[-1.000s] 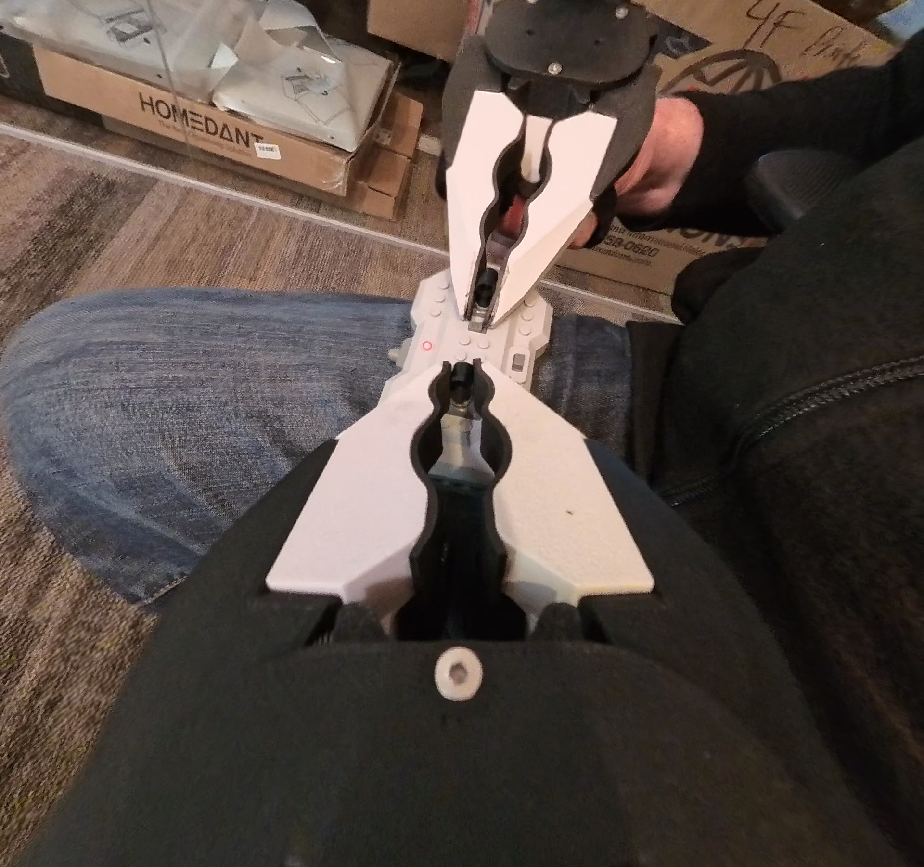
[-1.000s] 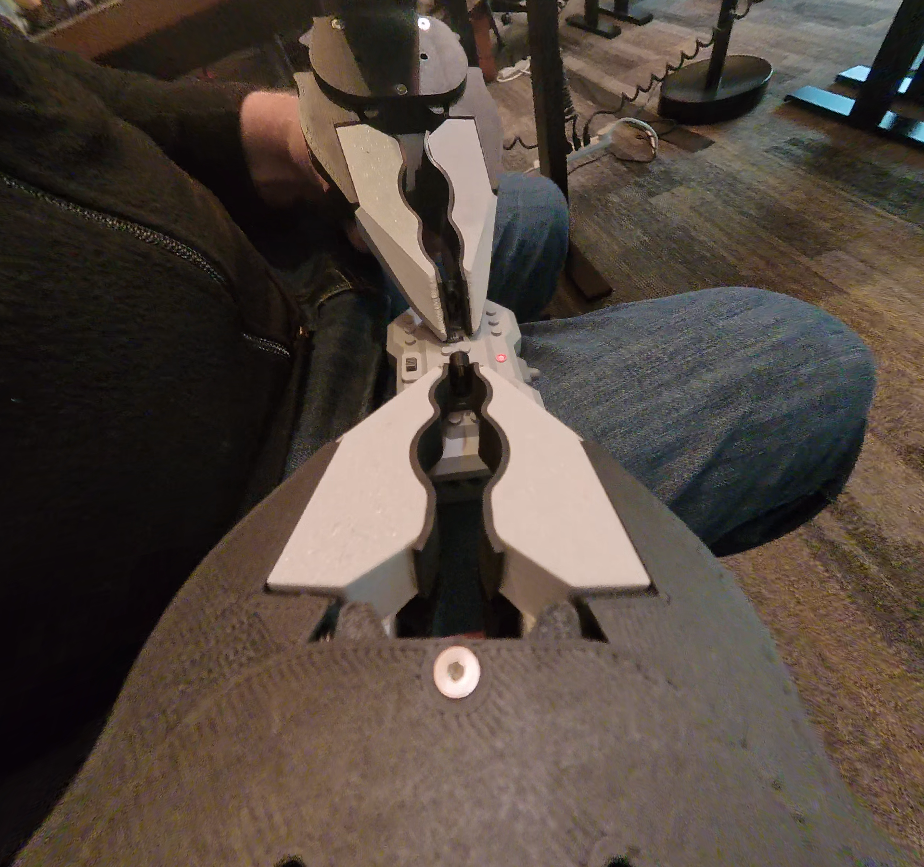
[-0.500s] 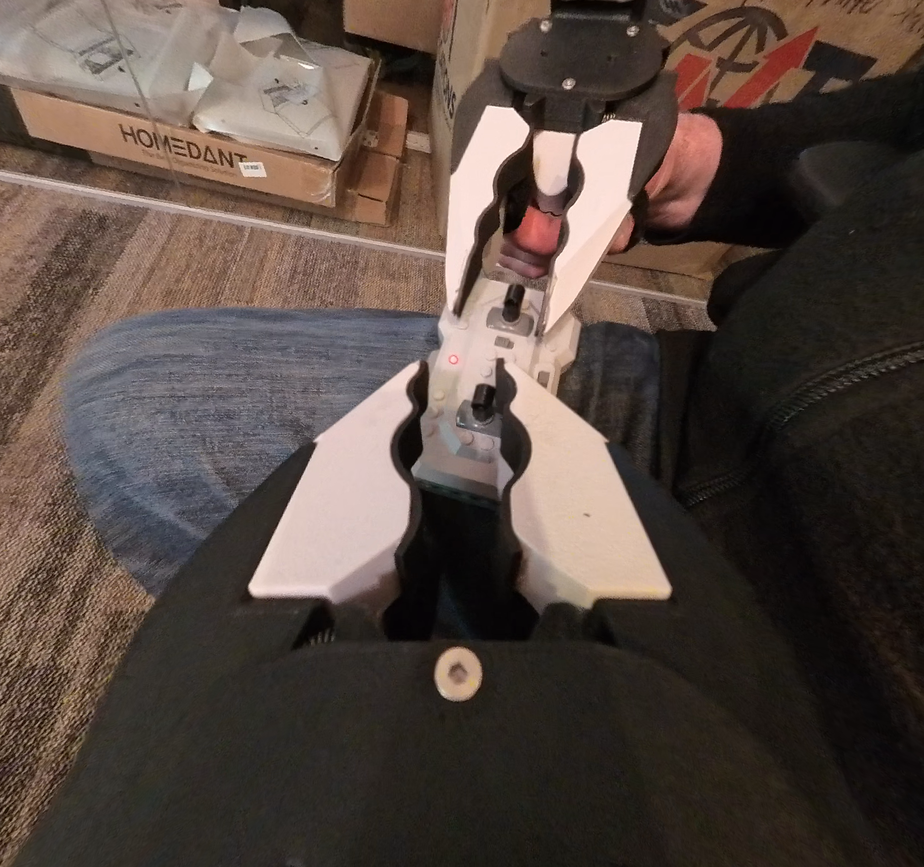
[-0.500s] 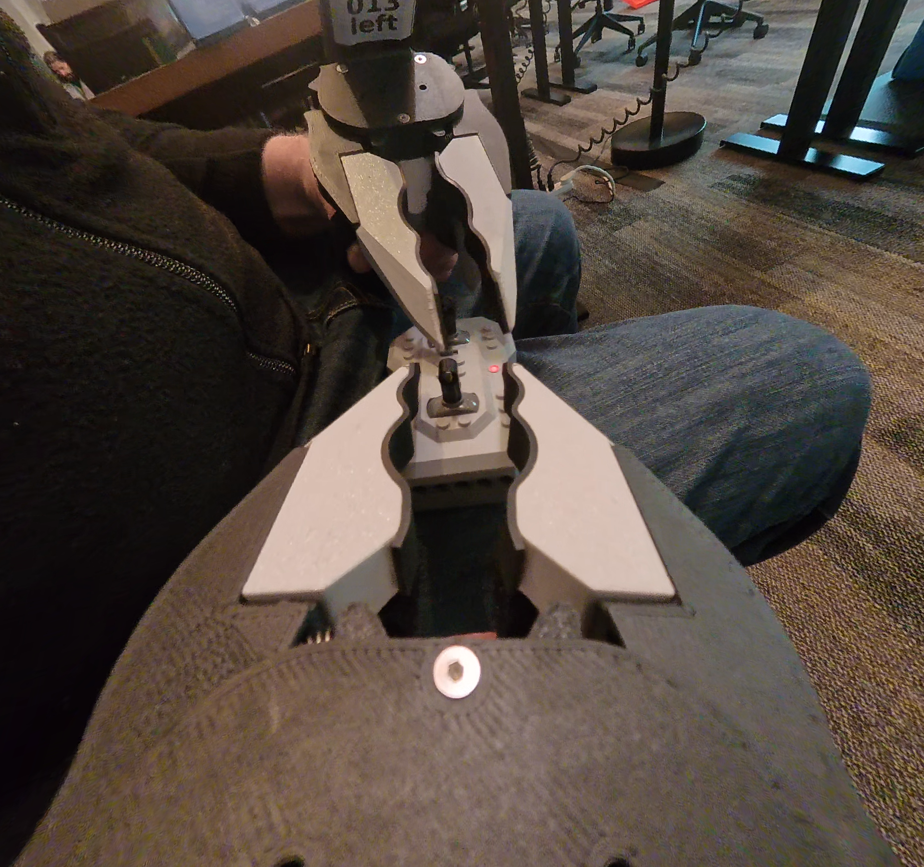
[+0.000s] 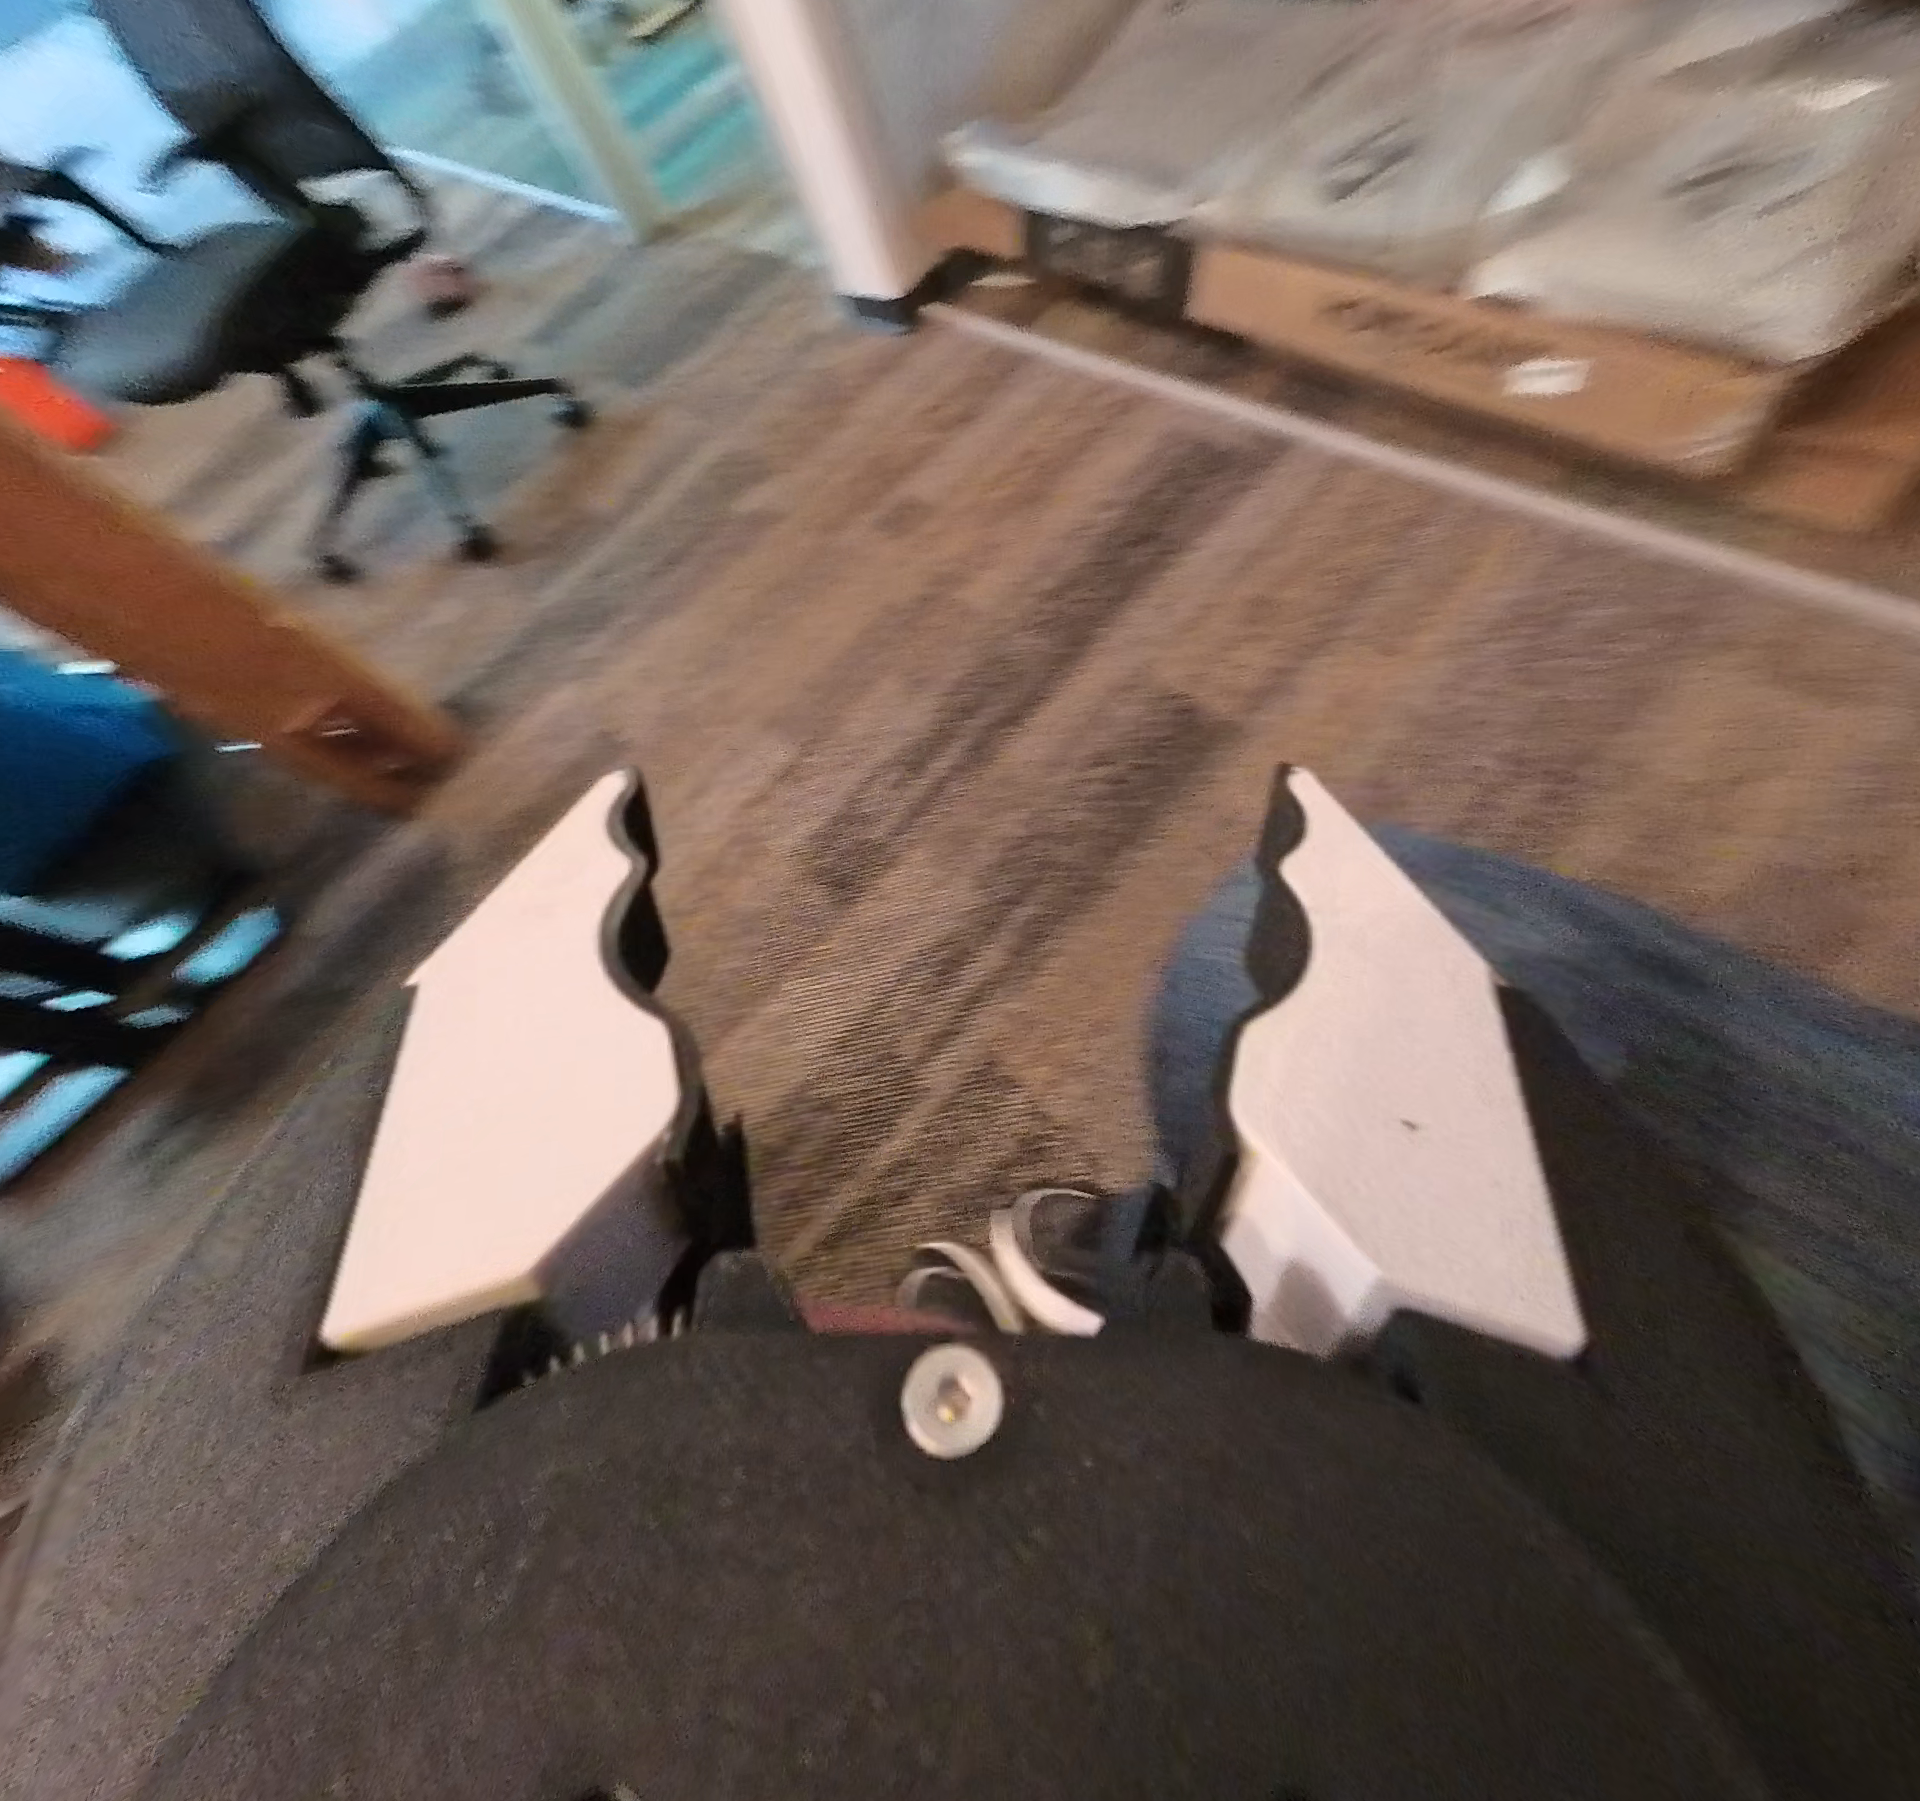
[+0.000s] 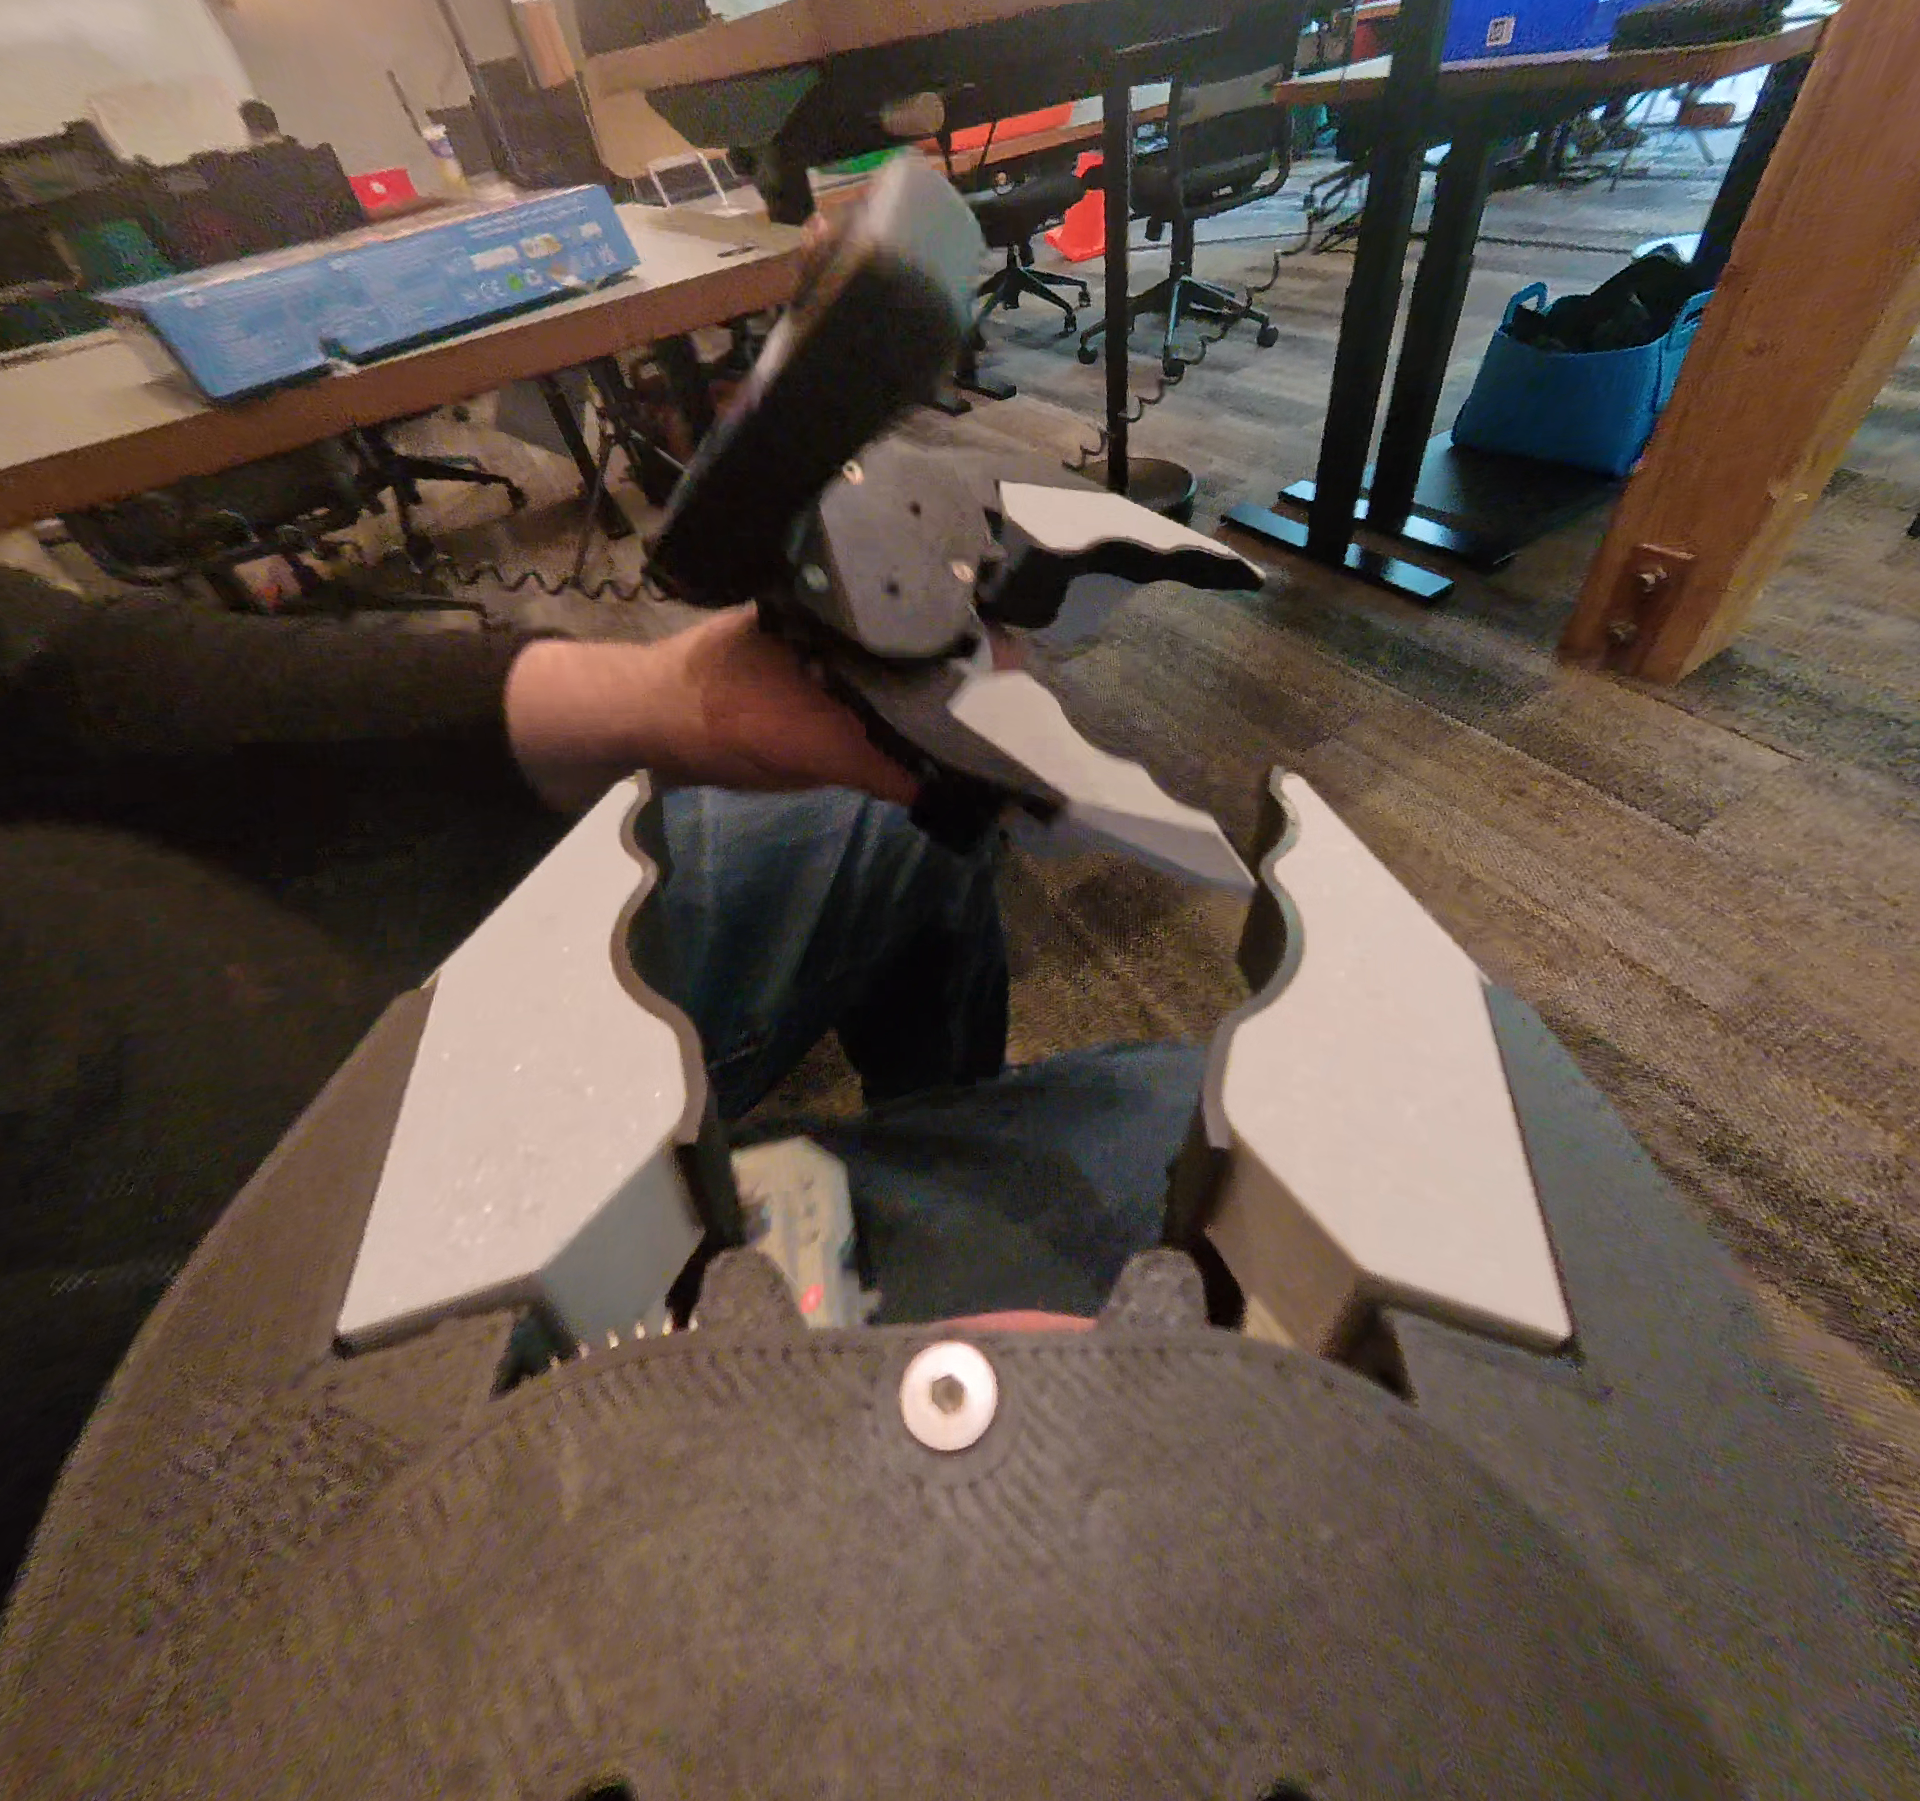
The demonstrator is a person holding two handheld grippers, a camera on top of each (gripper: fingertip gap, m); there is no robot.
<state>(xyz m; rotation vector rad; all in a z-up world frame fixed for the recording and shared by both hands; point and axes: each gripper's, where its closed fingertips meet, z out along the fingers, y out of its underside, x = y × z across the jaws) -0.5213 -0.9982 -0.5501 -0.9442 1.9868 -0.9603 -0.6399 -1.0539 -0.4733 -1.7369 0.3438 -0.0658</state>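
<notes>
Since the earlier frames both grippers have lifted off the grey brick-built controller and swung apart; a second ago each was pinched on one of its small black sticks, and half a second ago both jaws were already parting. Left gripper (image 5: pixel 956 795): jaws spread wide, nothing between them, only carpet (image 5: pixel 1039 629) in the gap; view heavily motion-blurred. Its own view shows a jeans-clad knee (image 5: pixel 1558 941) near right, a shoe (image 5: pixel 1039 1252) just under the jaw base, an office chair (image 5: pixel 260 297) far left, a wooden beam (image 5: pixel 187 629) at left, and a flat cardboard box (image 5: pixel 1507 369) far right under pale wrapped sheets. Right gripper (image 6: pixel 956 801): jaws also spread wide and empty. In its view the left gripper (image 6: pixel 1195 712) is held up by a hand (image 6: pixel 727 712), turned sideways with tips pointing right, well apart from the controller. The controller (image 6: pixel 800 1232) shows only as a grey studded corner with a red light, low between the right jaw bases, apparently resting on the lap; neither gripper touches it. Far field: wooden desk (image 6: pixel 416 369) with a blue box (image 6: pixel 384 286), blue bag (image 6: pixel 1579 390), wooden post (image 6: pixel 1766 349). Writing: the cardboard box and the blue box both carry print, too blurred or small to make out; not transcribed.
</notes>
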